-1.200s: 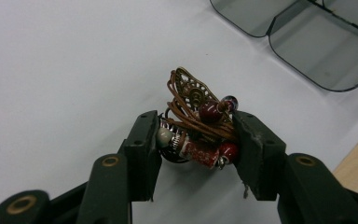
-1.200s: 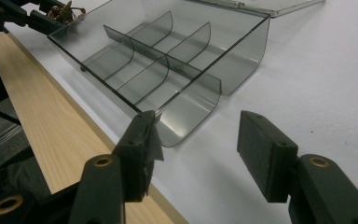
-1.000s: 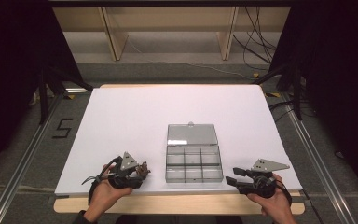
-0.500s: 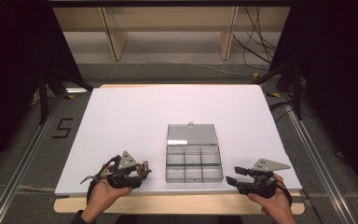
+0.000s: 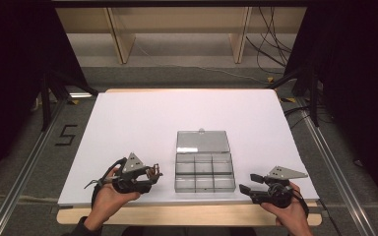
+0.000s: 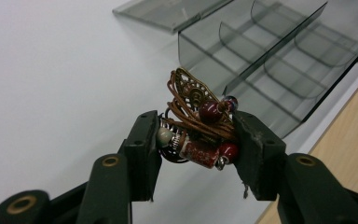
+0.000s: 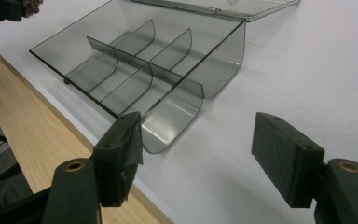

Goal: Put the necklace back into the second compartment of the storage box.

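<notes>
Both jaws of the left gripper [image 6: 198,140] clamp a beaded bracelet [image 6: 198,123]; the right gripper [image 7: 198,154] gapes wide, empty.

A table [image 5: 128,123] is standing in front of me, its top covered by a white sheet, with a strip of bare pale wood [image 5: 187,215] showing along the near edge. A clear grey compartment box [image 5: 204,170] is lying directly on the white surface, toward the near side and a little right of the middle. Its lid [image 5: 202,141] is lying flat on the table behind it, swung open away from the near edge. The box's divided compartments are sitting empty, two rows of them.
</notes>
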The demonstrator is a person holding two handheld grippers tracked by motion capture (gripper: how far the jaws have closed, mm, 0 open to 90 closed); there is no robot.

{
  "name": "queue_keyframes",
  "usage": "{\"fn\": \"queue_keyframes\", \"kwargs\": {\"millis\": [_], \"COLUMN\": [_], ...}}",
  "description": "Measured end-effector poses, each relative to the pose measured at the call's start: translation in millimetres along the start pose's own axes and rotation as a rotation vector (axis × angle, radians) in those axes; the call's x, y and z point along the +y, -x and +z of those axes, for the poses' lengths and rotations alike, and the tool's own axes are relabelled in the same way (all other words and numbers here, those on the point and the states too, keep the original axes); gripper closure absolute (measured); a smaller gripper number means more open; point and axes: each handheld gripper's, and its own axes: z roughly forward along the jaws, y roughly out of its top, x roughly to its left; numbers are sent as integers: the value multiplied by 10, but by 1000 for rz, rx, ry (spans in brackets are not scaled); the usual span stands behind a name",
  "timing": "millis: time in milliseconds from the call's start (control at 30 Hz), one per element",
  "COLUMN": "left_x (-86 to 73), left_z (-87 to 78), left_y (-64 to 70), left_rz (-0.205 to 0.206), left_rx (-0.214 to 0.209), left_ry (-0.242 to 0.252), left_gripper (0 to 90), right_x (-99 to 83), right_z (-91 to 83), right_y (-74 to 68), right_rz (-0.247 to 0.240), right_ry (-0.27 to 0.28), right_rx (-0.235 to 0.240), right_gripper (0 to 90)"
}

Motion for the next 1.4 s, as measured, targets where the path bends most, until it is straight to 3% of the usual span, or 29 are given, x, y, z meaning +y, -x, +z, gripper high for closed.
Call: {"fn": "queue_keyframes", "kwargs": {"millis": [33, 67, 100, 200, 333, 367, 400, 433, 467, 600, 733, 933, 967, 1067, 1100, 1133, 1167, 1400], "left_x": [0, 35, 86, 224, 378, 412, 443, 470, 500, 621, 750, 849, 865, 873, 877, 888, 891, 949], "left_z": [0, 4, 0, 9, 75, 101, 127, 158, 191, 316, 460, 688, 747, 808, 838, 838, 928, 1068], "left_y": [0, 38, 35, 59, 106, 114, 127, 153, 167, 249, 310, 388, 408, 415, 420, 408, 444, 513], "left_rz": [0, -40, -15, -26, -2, 14, 18, -4, -3, 13, 32, 47, 57, 54, 53, 78, 47, 80], "left_rx": [0, -3, -4, -28, -46, -53, -63, -73, -83, -116, -132, -154, -150, -135, -150, -27, -168, -177], "left_ry": [0, 18, 26, 32, 26, 27, 24, 27, 27, 8, -7, -42, -52, -56, -59, -58, -68, -98], "left_gripper": [527, 527, 527, 526, 527, 527, 526, 526, 526, 527, 526, 526, 527, 526, 526, 526, 526, 526], "right_x": [0, -8, -10, -11, -11, -13, -14, -18, -19, -24, -30, -30, -34, -32, -33, -33, -35, -34], "right_z": [0, 6, 7, -6, -9, -19, -16, -16, -25, -29, -28, -35, -43, -29, -23, -23, -17, -20], "right_y": [0, -22, -24, -24, 9, -14, 2, 18, 14, 30, 26, 32, 8, 29, 26, 26, 25, 27], "right_rz": [0, 39, 46, 48, 5, 40, 21, 11, 32, 2, 15, 3, 36, 6, 12, 12, 12, 10], "right_ry": [0, 0, 6, -6, 15, 0, 14, 24, 6, 23, 20, 21, 5, 19, 20, 20, 23, 23], "right_rx": [0, 15, 18, 17, 5, 7, 5, 2, 8, -14, 9, -4, -6, 2, 13, 13, 15, 15], "right_gripper": [343, 344, 344, 347, 349, 349, 349, 349, 349, 352, 354, 357, 357, 360, 360, 360, 361, 363]}}
